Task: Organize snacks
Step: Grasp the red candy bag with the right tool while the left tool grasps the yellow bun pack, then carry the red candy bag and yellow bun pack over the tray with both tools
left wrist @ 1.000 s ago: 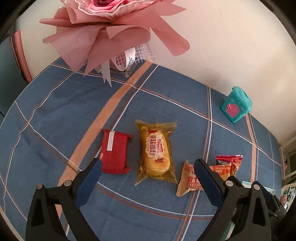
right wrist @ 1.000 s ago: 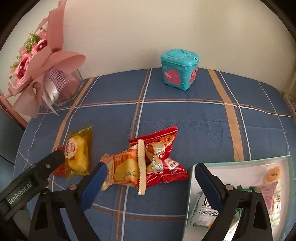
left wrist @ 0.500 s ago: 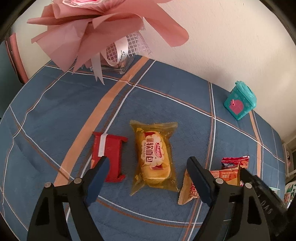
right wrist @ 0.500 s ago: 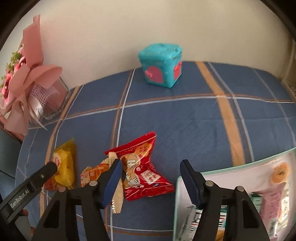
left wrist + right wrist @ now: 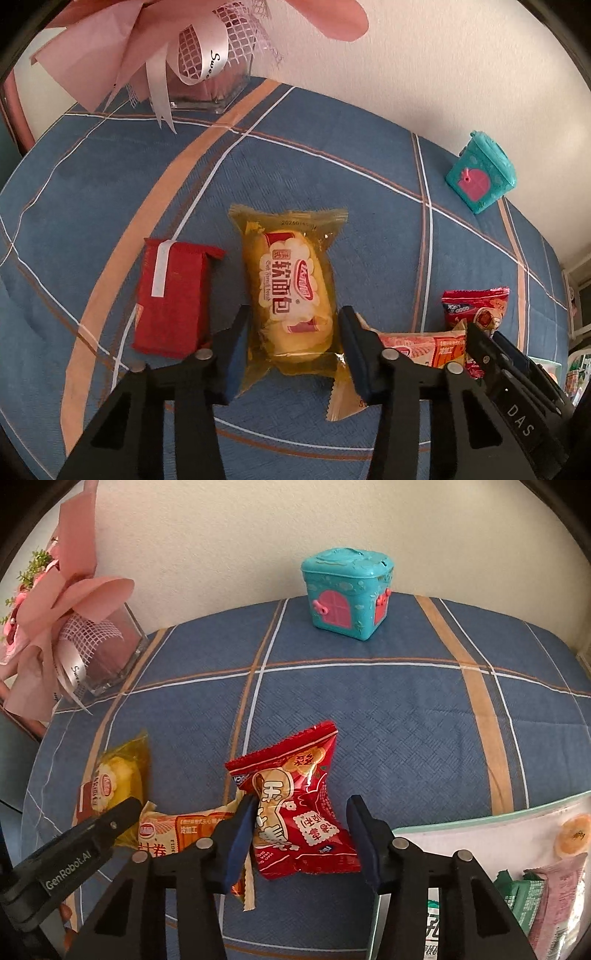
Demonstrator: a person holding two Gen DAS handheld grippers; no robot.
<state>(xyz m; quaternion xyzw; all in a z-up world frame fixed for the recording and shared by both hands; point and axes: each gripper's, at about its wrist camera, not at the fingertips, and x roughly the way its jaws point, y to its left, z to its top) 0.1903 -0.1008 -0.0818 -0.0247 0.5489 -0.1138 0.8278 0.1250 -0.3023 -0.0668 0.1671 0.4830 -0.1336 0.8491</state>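
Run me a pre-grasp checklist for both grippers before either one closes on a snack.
1. Left gripper open around the yellow bread pack: ok, a finger on each side.
2. Right gripper open around the red peanut pack: ok.
3. Left fingers clear of neighbours: not ok, the right-hand finger overlaps the orange wafer pack.
4. Right fingers clear of neighbours: cannot tell, the left-hand finger sits where the orange pack meets the red one.
5. Pads touching the packs: cannot tell.
6. Room in the tray: ok, bare white area at its near corner.
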